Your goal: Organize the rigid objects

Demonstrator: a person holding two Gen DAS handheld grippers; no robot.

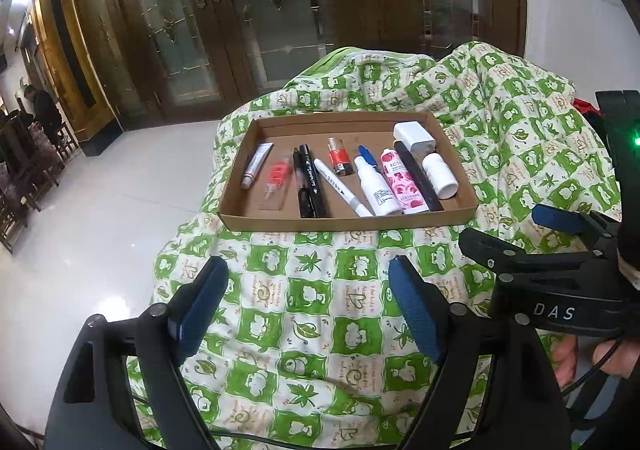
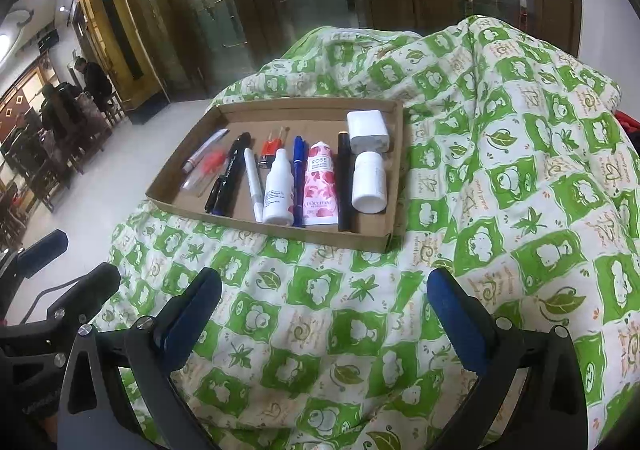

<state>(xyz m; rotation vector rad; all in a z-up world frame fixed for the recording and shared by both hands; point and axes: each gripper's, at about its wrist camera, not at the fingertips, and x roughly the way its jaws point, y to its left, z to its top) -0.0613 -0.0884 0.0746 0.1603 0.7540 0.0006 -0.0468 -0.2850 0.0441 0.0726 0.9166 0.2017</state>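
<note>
A flat brown cardboard tray (image 2: 394, 186) is sitting on a green and white blanket (image 2: 500, 178), and all the small things are lying inside it in a row. At one end a small white tube (image 1: 256, 169) is lying next to a clear packet with red on it (image 1: 276, 180). Next are two black pens (image 1: 307, 186) lying side by side, then a white pen (image 1: 344, 188). A red lighter (image 1: 338, 156) is sitting toward the back. A white squeeze bottle (image 2: 277, 190) is lying beside a blue pen (image 2: 297, 170). A pink rose hand cream tube (image 2: 320, 186) is lying next to a long black stick (image 2: 344, 186). At the far end a white plug block (image 2: 368, 130) is sitting behind a white pill bottle (image 2: 369, 182). The left tool (image 1: 308, 306) is hanging wide open over the blanket, near the tray, holding nothing. The right tool (image 2: 326, 314) is wide open and empty too.
</note>
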